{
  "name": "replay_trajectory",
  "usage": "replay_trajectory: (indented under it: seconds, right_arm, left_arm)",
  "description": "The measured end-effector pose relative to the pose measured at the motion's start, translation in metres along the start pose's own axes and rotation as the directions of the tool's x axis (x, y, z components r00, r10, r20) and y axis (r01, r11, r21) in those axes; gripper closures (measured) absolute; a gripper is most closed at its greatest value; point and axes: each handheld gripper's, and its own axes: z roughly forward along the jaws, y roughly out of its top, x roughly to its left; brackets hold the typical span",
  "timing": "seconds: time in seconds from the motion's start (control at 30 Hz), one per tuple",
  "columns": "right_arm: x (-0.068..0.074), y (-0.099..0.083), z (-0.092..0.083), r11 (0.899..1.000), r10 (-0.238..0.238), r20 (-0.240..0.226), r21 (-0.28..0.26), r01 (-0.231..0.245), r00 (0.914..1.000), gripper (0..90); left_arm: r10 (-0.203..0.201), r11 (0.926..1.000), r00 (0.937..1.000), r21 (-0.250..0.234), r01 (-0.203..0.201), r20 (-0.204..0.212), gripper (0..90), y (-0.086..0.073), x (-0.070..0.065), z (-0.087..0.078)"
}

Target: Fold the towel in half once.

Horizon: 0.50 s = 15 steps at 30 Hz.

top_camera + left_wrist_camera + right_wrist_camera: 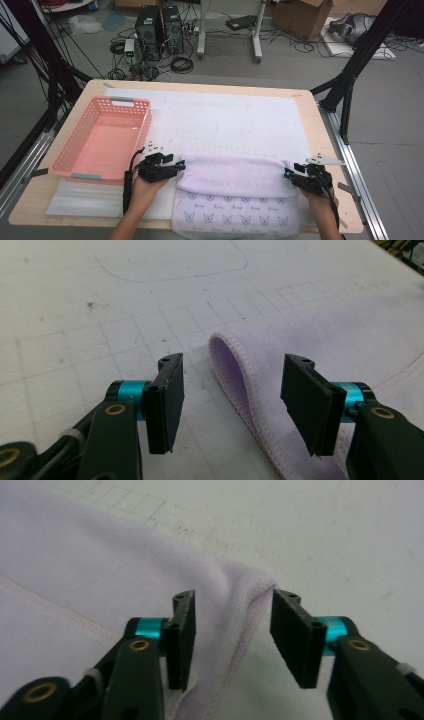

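We see open white mat point(225, 120) beyond the folded lilac towel point(235, 175), free for either hand to pass. The pink basket point(102, 137) blocks the tabletop point(310, 115) on our left, just beside the left gripper point(181, 164).

The place looks like a robotics lab. At 12 o'clock behind the wooden table point(320, 150), two computer towers point(160, 27) stand on a grey floor among loose cables point(180, 64). Cardboard boxes point(305, 17) sit at 1 o'clock, and black metal frame legs point(350, 80) at 3 o'clock.
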Motion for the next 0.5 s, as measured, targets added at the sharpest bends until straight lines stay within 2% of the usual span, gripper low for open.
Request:
replay_trajectory:
  seconds: [0.07,0.13,0.17,0.23,0.27,0.3,0.33,0.37,0.43,0.5]
  right_arm:
    - [0.001,-0.003,0.001,1.0,0.003,-0.013,0.022,-0.003,0.9999,47.9]
    - [0.003,-0.007,0.004,0.999,-0.009,-0.021,0.037,0.009,0.9997,47.2]
    - [0.004,-0.007,0.004,0.999,-0.013,-0.016,0.032,0.014,0.9998,47.7]
    - [0.006,-0.007,0.005,0.999,-0.023,-0.018,0.038,0.024,0.9996,53.9]
    - [0.007,-0.006,0.004,0.999,-0.03,-0.026,0.041,0.031,0.9992,60.5]
    - [0.008,-0.006,0.005,0.999,-0.031,-0.036,0.041,0.032,0.9989,65.5]
    - [0.008,-0.006,0.005,0.999,-0.027,-0.049,0.043,0.029,0.9984,72.6]
    - [0.008,-0.005,0.005,0.999,-0.009,-0.081,0.048,0.013,0.9967,80.8]
    - [0.007,-0.006,0.005,0.999,0.027,-0.105,0.05,-0.022,0.9941,83.4]
    - [0.006,-0.005,0.004,0.999,0.021,-0.105,0.047,-0.016,0.9943,84.8]
  left_arm:
    - [0.01,0.9995,0.9999,0.031,-0.01,-0.006,42.8,0.001,-0.004,0.006]
    - [0.033,0.9986,0.9994,0.04,-0.034,0.01,45.3,0.002,-0.008,0.008]
    - [0.064,0.997,0.9979,0.044,-0.063,-0.012,46.5,0.002,-0.012,0.009]
    - [0.095,0.9942,0.9944,0.053,-0.093,-0.044,56.4,0.001,-0.016,0.01]
    - [0.096,0.9941,0.994,0.056,-0.093,-0.053,65.8,0.002,-0.016,0.011]
    - [0.083,0.9953,0.9955,0.054,-0.08,-0.047,72.3,0.002,-0.015,0.011]
    - [0.054,0.9967,0.9985,0.061,-0.053,-0.012,81.6,0.002,-0.014,0.011]
    - [0.038,0.9972,0.9992,0.065,-0.037,-0.014,85.7,0.002,-0.013,0.011]
    - [0.019,0.998,0.9998,0.06,-0.018,-0.009,86.4,0.003,-0.012,0.011]
    - [-0.006,0.9988,0.9999,0.048,0.006,-0.013,86.9,0.004,-0.01,0.011]
